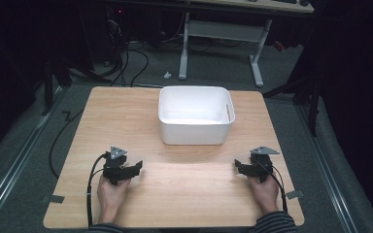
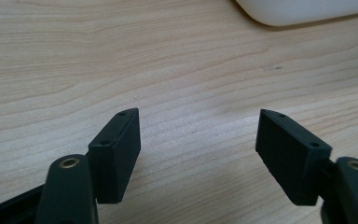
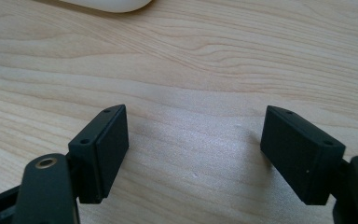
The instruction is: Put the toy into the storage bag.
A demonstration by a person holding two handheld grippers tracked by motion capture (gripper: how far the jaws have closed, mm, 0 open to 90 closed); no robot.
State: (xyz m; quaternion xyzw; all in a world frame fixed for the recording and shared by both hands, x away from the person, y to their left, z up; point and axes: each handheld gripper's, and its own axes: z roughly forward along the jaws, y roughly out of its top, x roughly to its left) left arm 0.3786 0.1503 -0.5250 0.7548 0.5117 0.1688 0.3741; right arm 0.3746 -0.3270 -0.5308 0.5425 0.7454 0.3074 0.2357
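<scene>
**Table with white tub and two hand-held grippers**

Item 1. Table (image 1: 184,194): light wood top, set on a grey floor. Its near half is bare wood between the two hands.

Item 2. White tub (image 1: 196,114): rectangular, with rounded corners, stood upright at the middle of the far half of the table. Nothing can be made out inside it. A corner of it is also seen at the top edge of the left gripper view (image 2: 307,10) and of the right gripper view (image 3: 107,4).

Item 3. Left gripper (image 1: 138,166): held in the person's left hand (image 1: 112,191) at the near left of the table, well apart from the tub. Its fingers (image 2: 116,154) are spread wide, with bare wood between them and nothing pinched.

Item 4. Right gripper (image 1: 237,166): held in the right hand (image 1: 264,190) at the near right of the table, likewise well apart from the tub. Its fingers (image 3: 100,151) are spread wide over bare wood, nothing between them.

Item 5. Grey three-cornered plates are carried on top of both grippers; a black cable (image 1: 91,184) is trailed from the left one toward the near edge.

Item 6. Second desk (image 1: 252,5): white-legged, stood on the floor beyond the table.
</scene>
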